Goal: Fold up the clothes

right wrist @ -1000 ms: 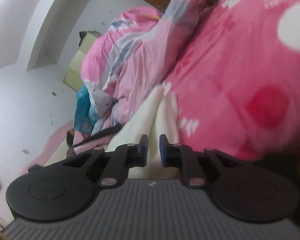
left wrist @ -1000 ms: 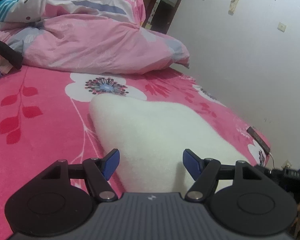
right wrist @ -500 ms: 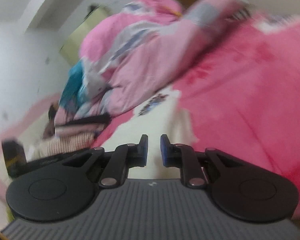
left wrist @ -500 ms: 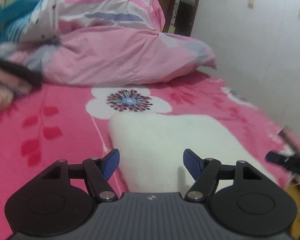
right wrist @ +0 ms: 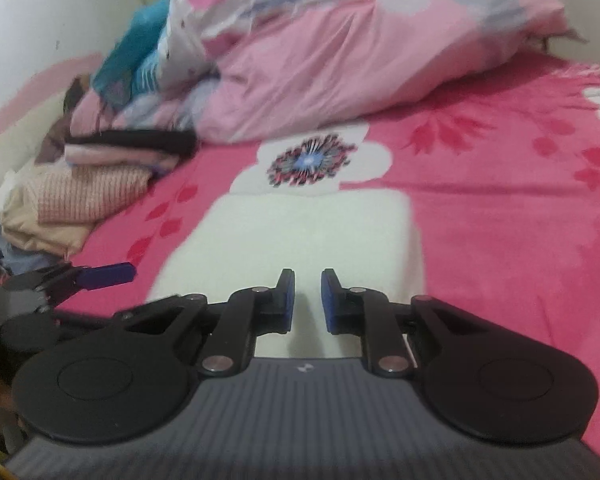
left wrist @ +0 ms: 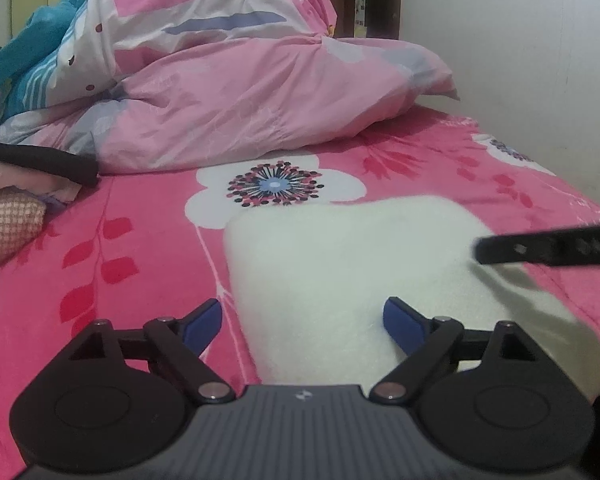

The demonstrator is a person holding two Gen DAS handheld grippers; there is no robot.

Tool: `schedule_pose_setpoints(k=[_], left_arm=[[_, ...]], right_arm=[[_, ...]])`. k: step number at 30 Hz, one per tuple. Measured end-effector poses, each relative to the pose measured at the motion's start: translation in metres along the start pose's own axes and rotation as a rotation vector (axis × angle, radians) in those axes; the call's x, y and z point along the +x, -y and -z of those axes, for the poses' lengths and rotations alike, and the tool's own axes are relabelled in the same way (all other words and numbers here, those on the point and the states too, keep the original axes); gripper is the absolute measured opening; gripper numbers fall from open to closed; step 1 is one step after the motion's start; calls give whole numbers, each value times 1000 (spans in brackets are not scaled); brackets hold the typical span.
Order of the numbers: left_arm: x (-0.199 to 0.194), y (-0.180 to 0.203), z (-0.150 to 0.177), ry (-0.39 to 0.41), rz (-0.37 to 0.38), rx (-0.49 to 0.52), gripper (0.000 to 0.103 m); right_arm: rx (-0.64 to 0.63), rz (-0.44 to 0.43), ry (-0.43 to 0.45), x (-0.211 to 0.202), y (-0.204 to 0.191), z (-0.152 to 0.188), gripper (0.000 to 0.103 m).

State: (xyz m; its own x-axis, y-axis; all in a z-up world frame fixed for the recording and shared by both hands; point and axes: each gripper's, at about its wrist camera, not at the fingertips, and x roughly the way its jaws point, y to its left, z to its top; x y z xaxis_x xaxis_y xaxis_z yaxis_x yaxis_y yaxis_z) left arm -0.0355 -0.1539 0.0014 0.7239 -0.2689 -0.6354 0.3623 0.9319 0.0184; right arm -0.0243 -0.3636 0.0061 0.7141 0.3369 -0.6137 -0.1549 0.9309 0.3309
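Note:
A white fleece garment (left wrist: 340, 272) lies folded into a flat block on the pink flowered bedsheet (left wrist: 100, 260). My left gripper (left wrist: 302, 320) hovers over its near left part, jaws wide and still opening, with nothing pressed between the blue pads. In the right wrist view the same garment (right wrist: 300, 232) lies straight ahead. My right gripper (right wrist: 307, 300) stands over its near edge, pads a narrow gap apart with nothing gripped. A right gripper finger (left wrist: 540, 246) reaches in from the right above the garment. A left gripper fingertip (right wrist: 108, 274) shows at the garment's left.
A heaped pink quilt (left wrist: 240, 100) with a teal cloth (left wrist: 16, 64) fills the head of the bed. A pile of folded clothes (right wrist: 80, 192) sits at the left. A white wall (left wrist: 520, 60) runs along the bed's right side.
The left jaws have spread wider and the left view has swung right. The right view has rolled level and come over the garment. A right gripper finger has entered the left view.

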Motion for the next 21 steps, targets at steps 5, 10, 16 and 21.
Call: schedule_pose_setpoints(k=[5,10,16,21], left_arm=[[1,2,0,-2,-6,14,91],[2,1,0,-6,0,13,91],[2,-2,0,-11,11,8,93],[3,-4,1,-14,18,-1,93]], right_arm=[[-6,52,-136,42,6,-35,13],[42,84,-163,55,3,-60,14],[-52,10,-174,57,-38,-63,16],[-51,20,-240,94,-50,-66,16]])
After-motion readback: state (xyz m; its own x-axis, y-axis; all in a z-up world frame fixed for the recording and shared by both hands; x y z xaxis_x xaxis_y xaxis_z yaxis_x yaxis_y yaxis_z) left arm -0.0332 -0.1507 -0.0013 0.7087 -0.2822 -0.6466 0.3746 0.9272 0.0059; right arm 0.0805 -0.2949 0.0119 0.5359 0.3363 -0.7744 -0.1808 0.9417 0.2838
